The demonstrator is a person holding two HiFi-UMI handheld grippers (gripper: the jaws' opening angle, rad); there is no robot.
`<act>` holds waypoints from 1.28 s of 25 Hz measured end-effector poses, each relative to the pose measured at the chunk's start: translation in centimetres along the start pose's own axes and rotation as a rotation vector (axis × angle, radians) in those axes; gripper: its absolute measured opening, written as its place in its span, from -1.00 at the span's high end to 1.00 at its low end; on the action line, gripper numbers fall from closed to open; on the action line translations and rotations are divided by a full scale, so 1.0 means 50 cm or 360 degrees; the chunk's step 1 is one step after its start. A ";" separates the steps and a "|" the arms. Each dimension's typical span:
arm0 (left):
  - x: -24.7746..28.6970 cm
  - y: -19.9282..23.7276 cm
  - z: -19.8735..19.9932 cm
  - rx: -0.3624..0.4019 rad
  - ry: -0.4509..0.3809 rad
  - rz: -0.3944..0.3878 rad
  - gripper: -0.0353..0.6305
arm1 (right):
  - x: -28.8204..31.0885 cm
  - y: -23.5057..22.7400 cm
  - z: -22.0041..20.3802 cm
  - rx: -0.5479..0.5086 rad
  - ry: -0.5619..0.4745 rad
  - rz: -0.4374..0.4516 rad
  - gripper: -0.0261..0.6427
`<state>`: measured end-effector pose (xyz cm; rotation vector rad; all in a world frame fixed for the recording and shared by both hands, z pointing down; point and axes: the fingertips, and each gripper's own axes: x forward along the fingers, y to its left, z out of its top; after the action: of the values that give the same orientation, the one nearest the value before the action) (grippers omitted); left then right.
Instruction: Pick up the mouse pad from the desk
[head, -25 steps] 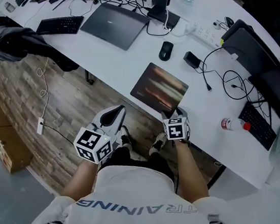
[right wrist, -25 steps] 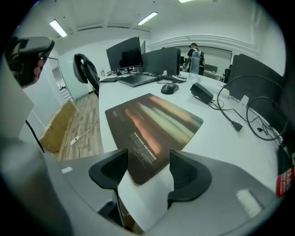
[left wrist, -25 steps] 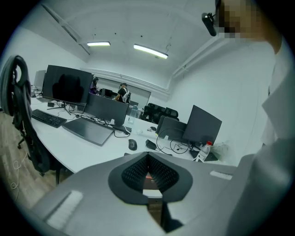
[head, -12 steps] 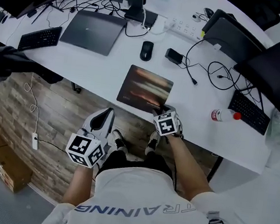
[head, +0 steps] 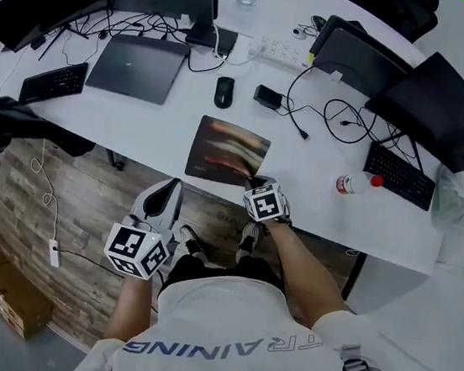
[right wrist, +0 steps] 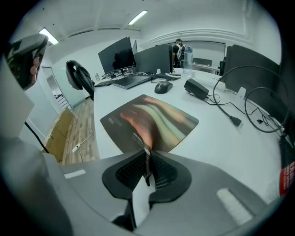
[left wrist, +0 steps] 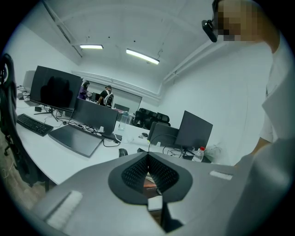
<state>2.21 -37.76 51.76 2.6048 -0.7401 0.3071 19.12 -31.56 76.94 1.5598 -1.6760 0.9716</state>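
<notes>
The mouse pad (head: 224, 150) is a dark rectangle with orange and pale streaks, lying near the front edge of the white desk (head: 138, 126). My right gripper (head: 254, 180) is at the pad's near right corner, pointing steeply down. In the right gripper view the pad (right wrist: 152, 117) has its near edge lifted into a fold between the jaws of the right gripper (right wrist: 147, 156), which are closing and pinch it. My left gripper (head: 162, 198) hangs below the desk edge over the floor. Its jaws (left wrist: 148, 156) meet with nothing between them.
Behind the pad lie a black mouse (head: 224, 91), a small black adapter (head: 269, 97) and a closed laptop (head: 137, 66). A keyboard (head: 52, 82) sits far left, a bottle (head: 353, 184) and another keyboard (head: 399, 175) to the right. Monitors and cables line the back.
The right gripper's jaws have closed on the pad's near edge, which now stands up in a fold. The left gripper has risen a little.
</notes>
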 end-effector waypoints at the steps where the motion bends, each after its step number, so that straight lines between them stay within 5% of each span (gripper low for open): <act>1: 0.002 -0.003 0.002 -0.0007 -0.0003 -0.0003 0.89 | -0.007 0.001 0.004 0.0005 -0.0023 -0.0004 0.78; 15: -0.053 0.004 0.064 -0.0022 -0.0155 0.0107 0.89 | -0.190 0.040 0.163 -0.0080 -0.0450 0.0061 0.78; 32: -0.100 -0.029 0.222 0.0153 -0.0445 0.0134 0.89 | -0.506 0.070 0.404 -0.0193 -0.1116 0.0105 0.78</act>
<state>-0.10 -39.34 39.84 2.7455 -0.9514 0.0002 18.43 -35.56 44.63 1.8965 -2.2080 0.3402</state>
